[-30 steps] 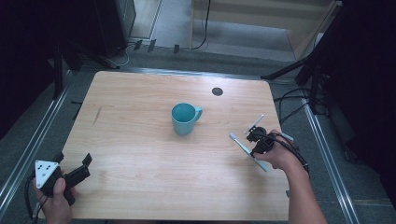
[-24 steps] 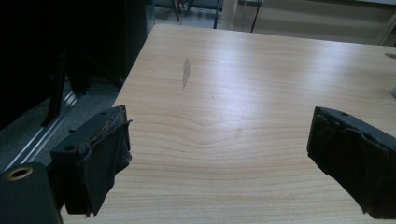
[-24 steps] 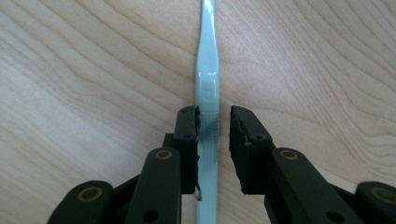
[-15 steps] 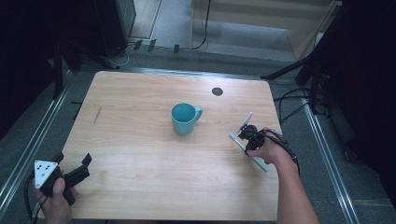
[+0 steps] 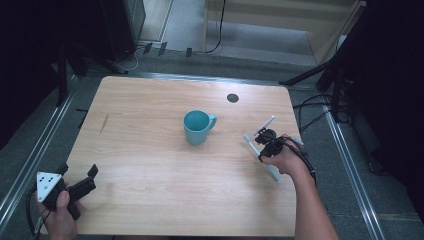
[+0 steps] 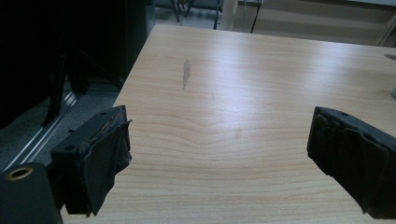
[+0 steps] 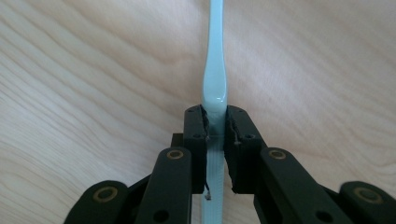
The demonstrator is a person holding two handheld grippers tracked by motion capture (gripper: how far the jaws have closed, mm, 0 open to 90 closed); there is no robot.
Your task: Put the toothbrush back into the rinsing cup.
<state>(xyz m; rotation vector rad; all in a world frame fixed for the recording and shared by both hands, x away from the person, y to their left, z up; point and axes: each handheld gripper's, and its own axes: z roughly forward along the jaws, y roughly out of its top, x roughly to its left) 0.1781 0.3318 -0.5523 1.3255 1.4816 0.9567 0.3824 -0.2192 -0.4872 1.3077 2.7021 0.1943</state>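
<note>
— Near the table's right edge lies the pale blue plastic toothbrush (image 7: pixel 214 70), flat on the wood; the right gripper (image 7: pixel 215 123) has its fingers closed on the handle where it narrows. Is that a good hold?

— Looks centred in the right gripper view, handle running straight up between the pads. I'd lift straight up first and keep the wrist level, so the slim handle doesn't pivot in the pinch.

— In the high view the toothbrush (image 5: pixel 261 156) pokes out either side of the right gripper (image 5: pixel 265 141). Where would it go?

— Probably the teal ceramic mug (image 5: pixel 198 127), standing upright near the middle of the light wooden table (image 5: pixel 150 110), well apart to the left. Its handle points toward the hand, so come in from above the rim.

— Anything in the way?

— Bare wood between them. A dark round grommet hole (image 5: pixel 232 97) sits beyond, off the path. The left gripper (image 5: pixel 75 183) rests at the near left corner, fingers (image 6: pixel 95 154) spread wide on nothing, well apart.
</note>
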